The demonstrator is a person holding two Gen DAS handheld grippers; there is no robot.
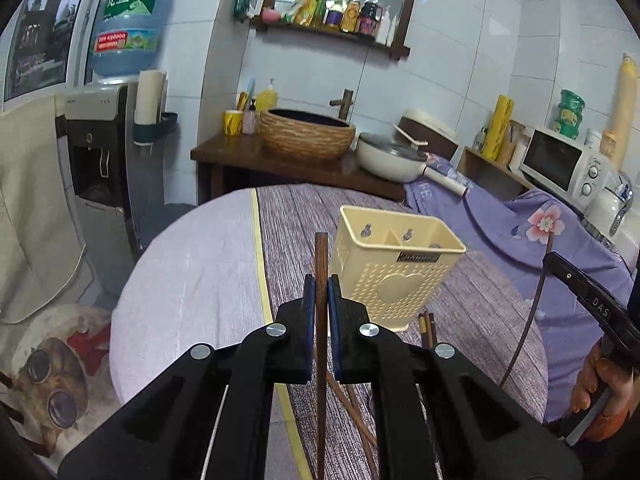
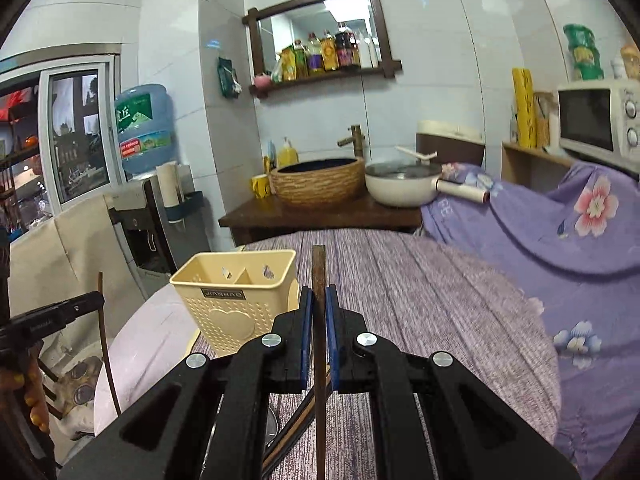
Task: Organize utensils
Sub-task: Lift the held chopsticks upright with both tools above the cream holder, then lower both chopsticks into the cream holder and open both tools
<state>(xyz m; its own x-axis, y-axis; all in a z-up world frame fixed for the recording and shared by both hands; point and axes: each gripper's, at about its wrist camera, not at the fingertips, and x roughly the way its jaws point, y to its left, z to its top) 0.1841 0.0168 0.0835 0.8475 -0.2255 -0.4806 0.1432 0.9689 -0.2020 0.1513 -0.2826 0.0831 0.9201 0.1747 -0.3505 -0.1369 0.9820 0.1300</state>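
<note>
A cream perforated utensil holder [image 1: 394, 266] with two compartments stands on the round table; it also shows in the right wrist view [image 2: 236, 298]. My left gripper [image 1: 321, 296] is shut on a dark wooden chopstick [image 1: 321, 256], held upright just left of the holder. My right gripper [image 2: 319, 304] is shut on another wooden chopstick [image 2: 319, 268], upright to the right of the holder. Each gripper with its chopstick shows at the edge of the other view: the right gripper [image 1: 554, 260] and the left gripper [image 2: 98, 300]. More chopsticks [image 1: 427, 326] lie on the table by the holder's base.
The table has a purple wood-grain cloth [image 2: 440, 300] with a pale section [image 1: 192, 280] on the left. Behind are a wooden counter with a woven basin [image 1: 306, 132], a white pan [image 1: 390, 156], a water dispenser [image 1: 96, 148] and a microwave [image 1: 560, 164].
</note>
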